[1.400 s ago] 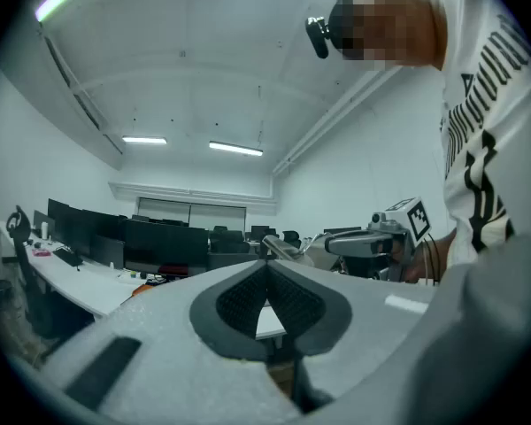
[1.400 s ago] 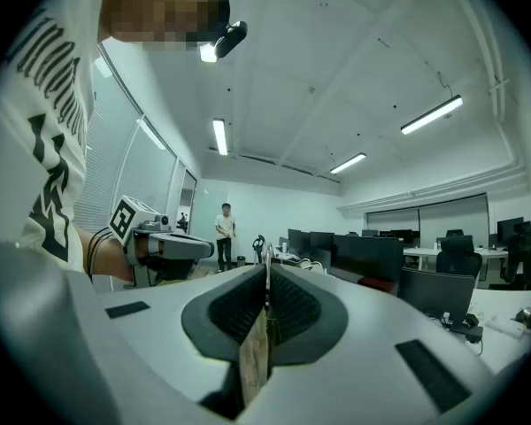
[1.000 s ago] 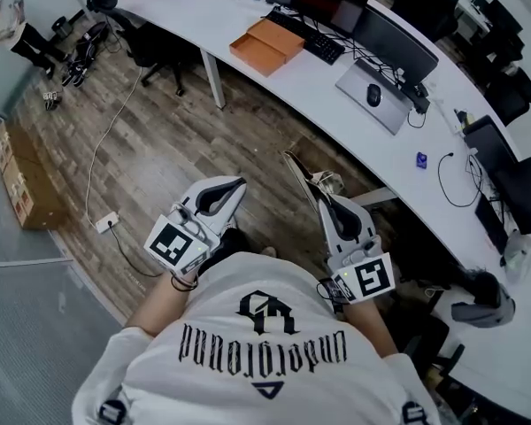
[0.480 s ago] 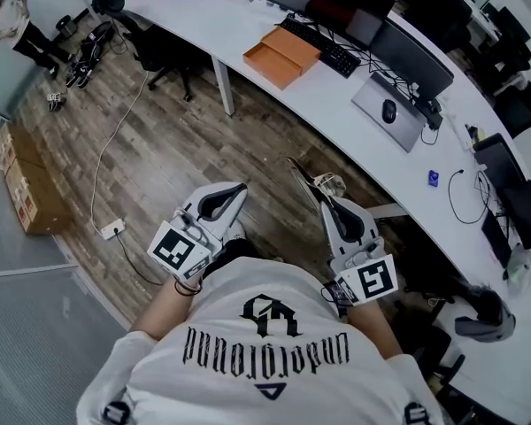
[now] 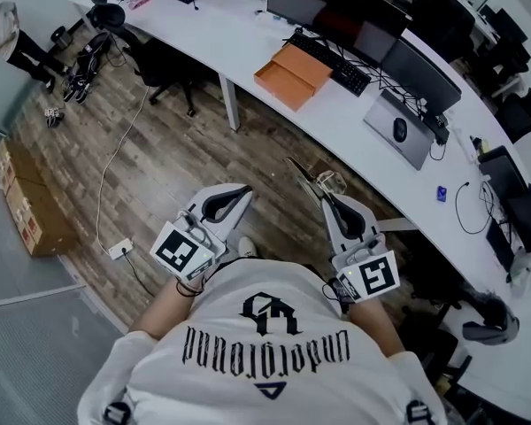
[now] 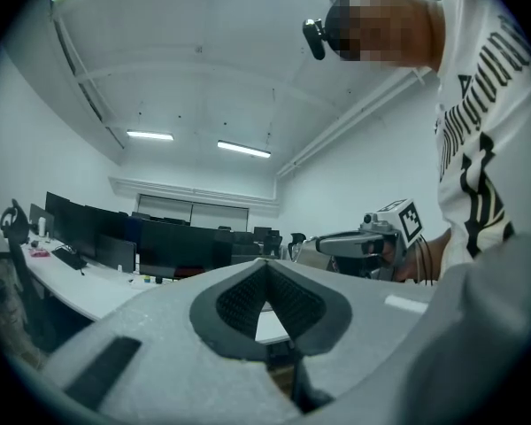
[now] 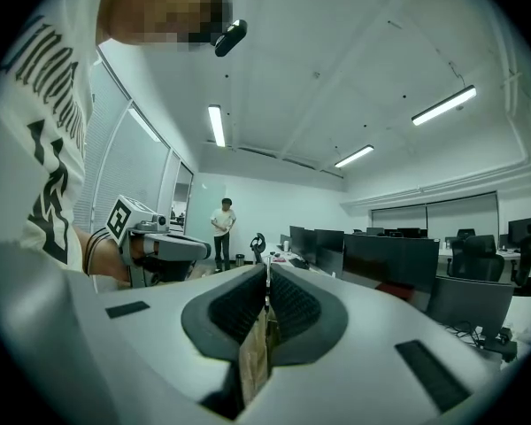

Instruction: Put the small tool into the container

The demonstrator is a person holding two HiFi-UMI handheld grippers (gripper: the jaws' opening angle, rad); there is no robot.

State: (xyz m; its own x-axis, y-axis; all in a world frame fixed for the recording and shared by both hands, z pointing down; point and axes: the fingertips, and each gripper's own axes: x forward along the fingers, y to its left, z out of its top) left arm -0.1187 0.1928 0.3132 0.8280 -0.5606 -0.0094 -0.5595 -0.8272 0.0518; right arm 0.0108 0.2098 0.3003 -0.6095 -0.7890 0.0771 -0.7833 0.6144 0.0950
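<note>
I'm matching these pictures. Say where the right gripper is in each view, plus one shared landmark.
Head view: right gripper, lower right of centre.
Left gripper view: right gripper, right of centre.
Right gripper view: right gripper, bottom centre.
Shared landmark: long white desk.

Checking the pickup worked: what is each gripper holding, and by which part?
The right gripper pinches the small tool by its near end, the rest jutting forward past the fingers. The left gripper holds nothing.

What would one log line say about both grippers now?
left gripper: shut, empty | right gripper: shut on small tool | both over wooden floor
</note>
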